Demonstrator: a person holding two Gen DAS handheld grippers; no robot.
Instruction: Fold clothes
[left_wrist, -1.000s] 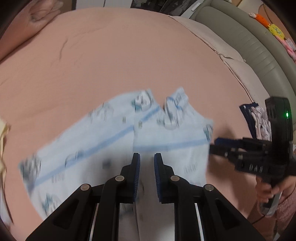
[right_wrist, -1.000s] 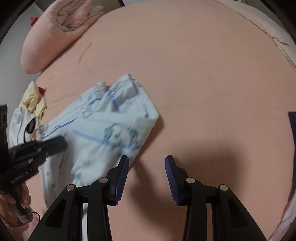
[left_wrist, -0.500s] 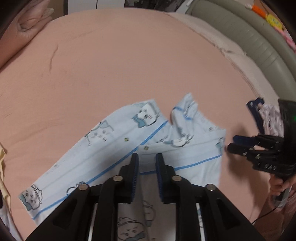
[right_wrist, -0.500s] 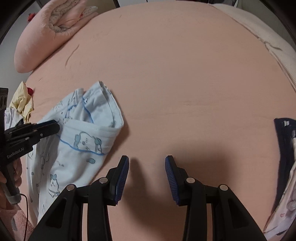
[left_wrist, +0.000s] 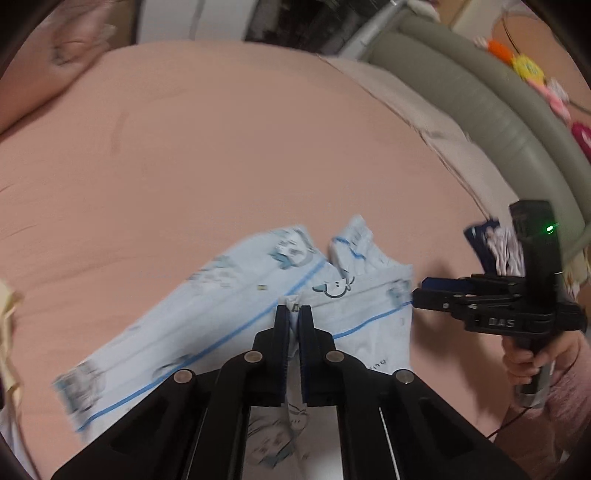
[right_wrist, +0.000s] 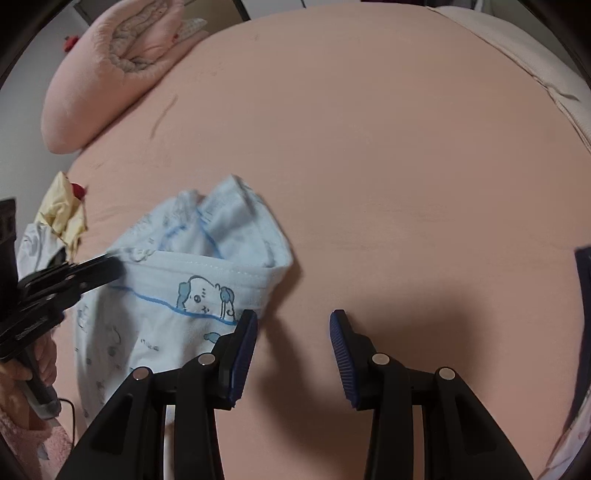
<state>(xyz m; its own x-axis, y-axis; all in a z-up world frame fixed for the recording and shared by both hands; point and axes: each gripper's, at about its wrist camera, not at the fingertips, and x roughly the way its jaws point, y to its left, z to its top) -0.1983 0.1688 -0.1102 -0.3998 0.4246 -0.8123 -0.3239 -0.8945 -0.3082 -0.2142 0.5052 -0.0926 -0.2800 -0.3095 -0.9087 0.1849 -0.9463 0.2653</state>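
Light blue pajama pants (left_wrist: 236, 317) with cartoon animal print and blue piping lie partly spread on the pink bed sheet (left_wrist: 229, 147), toward the near edge, legs running out to the left in the left wrist view, waistband end bunched and turned up toward the middle of the bed. Left gripper (left_wrist: 294, 314) has its fingers pinched together on a small ridge of the pants fabric, cloth poking up between the blue pads; view is motion-blurred. Right gripper (right_wrist: 293, 332) hangs over bare sheet just beside the pants' folded corner, fingers held moderately apart with nothing between them, left finger (right_wrist: 245, 339) right at the cloth edge, touching or not cannot be told. In the left wrist view the right gripper (left_wrist: 421, 291) comes in from the right with its tips at the pants' right edge, a hand (left_wrist: 524, 354) on its handle, green light lit on the body. In the right wrist view the left gripper (right_wrist: 110, 266) reaches in from the left onto the pants. Pink quilt (right_wrist: 110, 66) rolled up at the far left corner of the bed. Yellow cloth (right_wrist: 62, 210) with a white garment under it lies left of the pants. Dark navy and patterned clothes (left_wrist: 495, 247) sit at the right side near a grey-green padded headboard (left_wrist: 480, 96).
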